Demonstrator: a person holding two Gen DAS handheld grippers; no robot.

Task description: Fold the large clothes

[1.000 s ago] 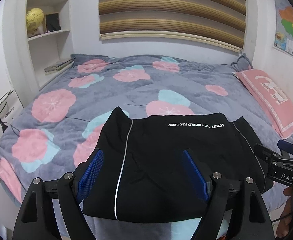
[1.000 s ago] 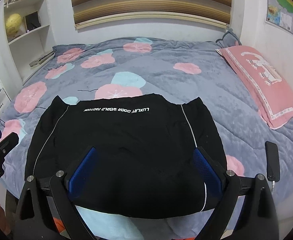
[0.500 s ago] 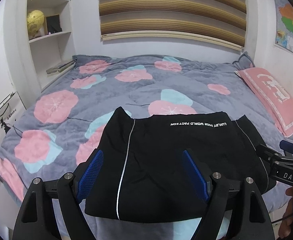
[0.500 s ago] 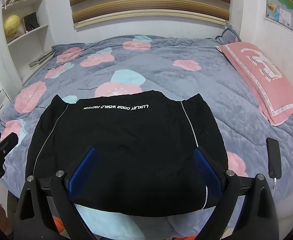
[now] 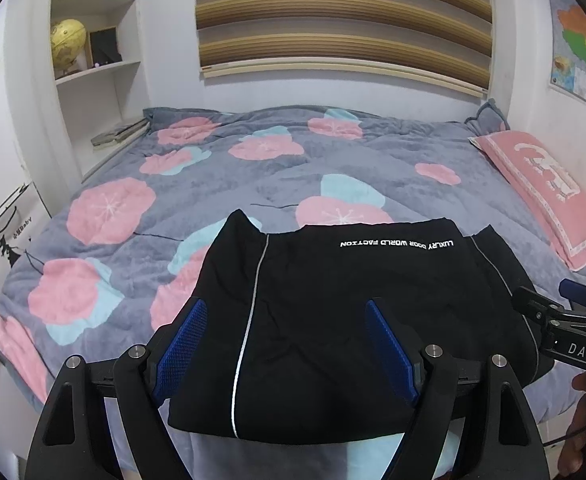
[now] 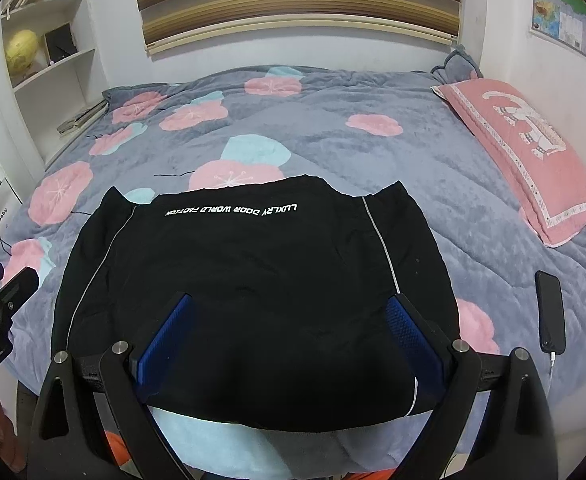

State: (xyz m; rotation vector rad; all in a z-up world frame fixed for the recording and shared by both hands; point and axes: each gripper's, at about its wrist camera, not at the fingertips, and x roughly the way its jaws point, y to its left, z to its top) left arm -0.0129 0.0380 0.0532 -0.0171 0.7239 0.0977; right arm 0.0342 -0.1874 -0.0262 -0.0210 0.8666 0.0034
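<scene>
Both grippers, left [image 5: 285, 344] & right [image 6: 289, 340], spread wide, empty, over black garment [image 6: 253, 280] near edge; mid-fold; next needs hem pinch.

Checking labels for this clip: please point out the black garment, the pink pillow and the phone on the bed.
black garment [image 6: 261, 280], right wrist view, middle of its flat back panel.
pink pillow [image 6: 521, 140], right wrist view, centre of the printed top face.
phone [image 6: 550, 312], right wrist view, middle of its dark screen.
</scene>
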